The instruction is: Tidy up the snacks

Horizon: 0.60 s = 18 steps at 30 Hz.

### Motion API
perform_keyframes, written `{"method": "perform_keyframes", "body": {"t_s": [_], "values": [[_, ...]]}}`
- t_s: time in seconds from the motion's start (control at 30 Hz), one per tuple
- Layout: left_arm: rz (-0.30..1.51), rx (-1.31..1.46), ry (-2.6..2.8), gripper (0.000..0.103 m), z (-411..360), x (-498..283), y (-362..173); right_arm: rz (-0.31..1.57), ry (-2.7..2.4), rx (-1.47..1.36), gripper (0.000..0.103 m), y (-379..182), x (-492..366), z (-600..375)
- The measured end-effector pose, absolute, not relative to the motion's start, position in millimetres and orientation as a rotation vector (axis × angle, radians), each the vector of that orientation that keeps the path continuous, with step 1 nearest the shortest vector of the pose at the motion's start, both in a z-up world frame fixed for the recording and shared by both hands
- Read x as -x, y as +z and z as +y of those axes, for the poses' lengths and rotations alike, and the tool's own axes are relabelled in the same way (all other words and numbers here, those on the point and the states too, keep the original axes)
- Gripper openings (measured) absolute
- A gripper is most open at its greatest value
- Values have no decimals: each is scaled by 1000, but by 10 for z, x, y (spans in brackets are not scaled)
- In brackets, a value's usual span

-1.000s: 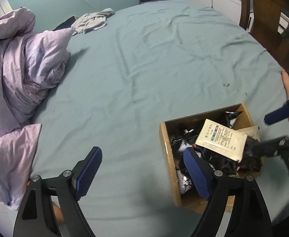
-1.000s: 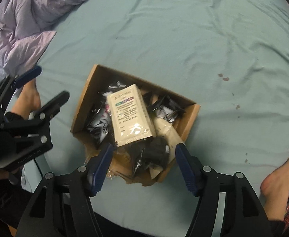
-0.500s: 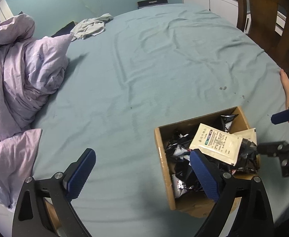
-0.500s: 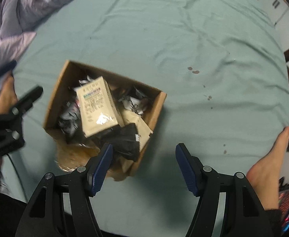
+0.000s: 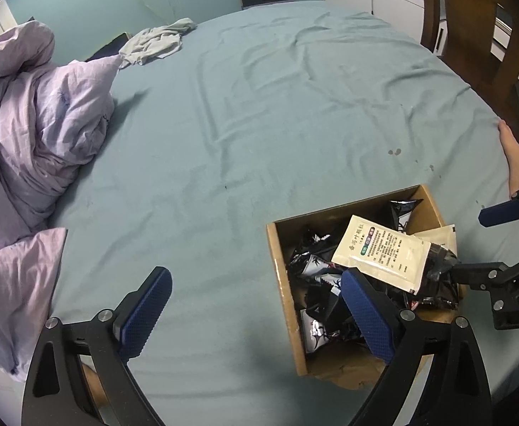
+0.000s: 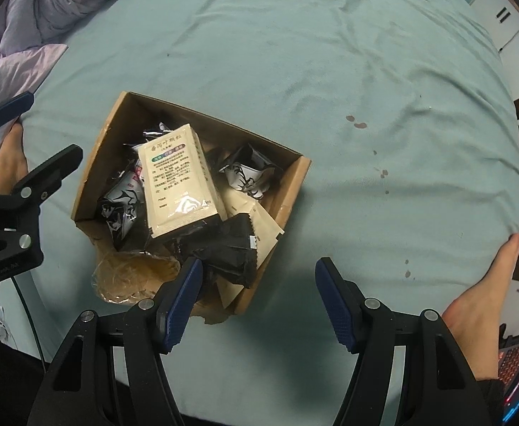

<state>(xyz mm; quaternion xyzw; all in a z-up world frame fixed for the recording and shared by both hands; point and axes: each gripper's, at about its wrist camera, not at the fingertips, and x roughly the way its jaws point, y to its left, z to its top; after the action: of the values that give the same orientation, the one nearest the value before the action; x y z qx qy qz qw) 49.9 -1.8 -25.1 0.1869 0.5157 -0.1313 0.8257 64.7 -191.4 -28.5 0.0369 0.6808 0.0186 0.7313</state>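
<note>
An open cardboard box (image 5: 283, 284) (image 6: 289, 191) lies on the teal bed sheet and holds several snack packets. A cream packet (image 5: 380, 255) (image 6: 177, 181) with printed text lies on top, and a black packet (image 6: 223, 248) hangs over the box's near edge. My left gripper (image 5: 255, 314) is open with nothing in it, its right finger over the box's left part. My right gripper (image 6: 259, 300) is open over the sheet just right of the box's near corner, its left finger beside the black packet. Each gripper shows in the other's view: the right gripper (image 5: 486, 241) and the left gripper (image 6: 28, 138).
A crumpled lilac duvet (image 5: 35, 149) fills the left of the bed, with a grey cloth (image 5: 156, 42) at the far end. A wooden chair (image 5: 472, 28) and white cabinets stand at the right. A bare foot (image 6: 479, 305) rests at the bed's right edge, another (image 6: 9, 163) at the left.
My left gripper's fingers have spread a little wider. My right gripper has slid from straddling the box's near side to the sheet at its right corner.
</note>
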Motion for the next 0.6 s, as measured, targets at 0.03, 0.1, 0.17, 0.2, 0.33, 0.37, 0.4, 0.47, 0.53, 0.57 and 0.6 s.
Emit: {"method": "perform_keyframes", "body": {"t_s": [0.03, 0.1, 0.17, 0.2, 0.33, 0.37, 0.4, 0.47, 0.53, 0.57, 0.6], "values": [[1097, -397, -278, 97, -17, -500, -253, 1498, 42, -81, 65, -293, -655, -1919], [1105, -396, -279, 97, -19, -509, -262, 1497, 43, -82, 65, -299, -652, -1911], [1114, -395, -280, 97, -22, -510, -274, 1498, 46, -78, 65, -301, -653, -1900], [1116, -393, -282, 97, -22, -510, -278, 1499, 46, -76, 65, -297, -655, -1892], [1113, -399, -286, 97, -30, -503, -284, 1503, 45, -78, 65, -303, -658, -1885], [1113, -399, -288, 97, -32, -500, -284, 1502, 45, -79, 65, -305, -657, -1886], [1113, -399, -289, 98, -34, -498, -285, 1502, 45, -80, 65, -308, -656, -1887], [1112, -398, -291, 97, -30, -499, -281, 1502, 45, -80, 65, -303, -658, -1896], [1098, -385, -300, 97, -21, -483, -264, 1502, 46, -80, 65, -308, -656, -1899], [1088, -376, -304, 97, -15, -474, -253, 1501, 47, -77, 65, -309, -657, -1898], [1084, -371, -306, 97, -16, -467, -245, 1501, 49, -76, 65, -309, -657, -1898]]}}
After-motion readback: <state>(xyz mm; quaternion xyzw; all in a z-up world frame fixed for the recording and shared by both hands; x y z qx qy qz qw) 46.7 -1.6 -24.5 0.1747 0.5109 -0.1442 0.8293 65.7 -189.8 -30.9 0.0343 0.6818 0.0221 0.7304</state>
